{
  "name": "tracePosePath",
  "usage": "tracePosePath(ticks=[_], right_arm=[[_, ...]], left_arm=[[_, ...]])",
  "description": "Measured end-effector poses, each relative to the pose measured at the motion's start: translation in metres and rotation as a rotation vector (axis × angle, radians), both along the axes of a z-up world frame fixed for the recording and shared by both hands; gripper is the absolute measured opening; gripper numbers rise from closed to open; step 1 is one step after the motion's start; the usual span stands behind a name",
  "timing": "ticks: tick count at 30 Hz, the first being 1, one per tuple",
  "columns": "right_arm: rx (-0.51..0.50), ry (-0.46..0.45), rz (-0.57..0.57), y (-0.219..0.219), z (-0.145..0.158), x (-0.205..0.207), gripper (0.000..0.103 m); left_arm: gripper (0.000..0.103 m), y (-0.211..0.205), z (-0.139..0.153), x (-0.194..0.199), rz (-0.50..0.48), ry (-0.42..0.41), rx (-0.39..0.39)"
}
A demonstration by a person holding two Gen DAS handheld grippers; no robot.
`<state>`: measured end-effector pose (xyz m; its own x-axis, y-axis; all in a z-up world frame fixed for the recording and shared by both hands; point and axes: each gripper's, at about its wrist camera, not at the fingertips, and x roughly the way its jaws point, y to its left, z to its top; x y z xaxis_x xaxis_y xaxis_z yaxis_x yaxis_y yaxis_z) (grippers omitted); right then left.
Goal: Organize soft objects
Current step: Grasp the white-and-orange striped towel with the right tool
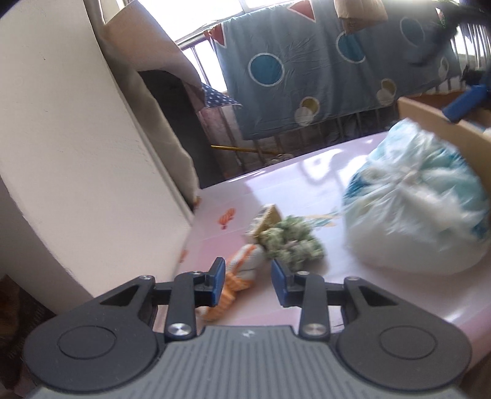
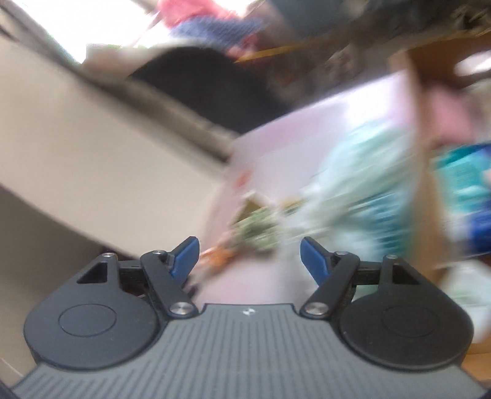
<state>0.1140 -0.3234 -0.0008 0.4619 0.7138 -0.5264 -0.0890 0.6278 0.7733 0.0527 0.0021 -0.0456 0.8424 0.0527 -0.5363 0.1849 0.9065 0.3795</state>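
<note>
An orange-and-white striped soft toy (image 1: 242, 270) lies on the pink surface (image 1: 307, 184) just ahead of the left hand-held gripper (image 1: 247, 284), whose fingers are spread and empty, apparently lined up to take it. Touching it beyond is a green fuzzy bundle (image 1: 291, 242). Further right sits a large white-and-blue soft bundle (image 1: 414, 208) against a cardboard box (image 1: 454, 135). The right hand-held gripper (image 2: 248, 259) is also spread, its view blurred. A beige wall (image 1: 76, 153) crowds the left.

A blue spotted quilt (image 1: 322, 73) hangs over railings before a bright window (image 1: 196, 24).
</note>
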Motion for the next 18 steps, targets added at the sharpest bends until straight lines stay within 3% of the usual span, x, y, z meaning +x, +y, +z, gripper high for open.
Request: tracePosePath(ticks=[2, 6, 11, 18], right_arm=[[0.041, 0.056, 0.043, 0.037, -0.019, 0.018, 0.073], [0.089, 0.171, 0.077, 0.103, -0.061, 0.05, 0.073], [0.095, 0.257, 0.049, 0.16, -0.105, 0.076, 0.073], [0.102, 0.333, 0.008, 0.194, -0.144, 0.101, 0.073]], left_arm=[[0.038, 0.01, -0.008, 0.007, -0.002, -0.003, 0.031], [0.053, 0.028, -0.026, 0.024, -0.037, 0.011, 0.101], [0.066, 0.041, -0.051, 0.054, -0.086, 0.046, 0.199], [0.07, 0.052, -0.074, 0.093, -0.093, 0.193, 0.163]])
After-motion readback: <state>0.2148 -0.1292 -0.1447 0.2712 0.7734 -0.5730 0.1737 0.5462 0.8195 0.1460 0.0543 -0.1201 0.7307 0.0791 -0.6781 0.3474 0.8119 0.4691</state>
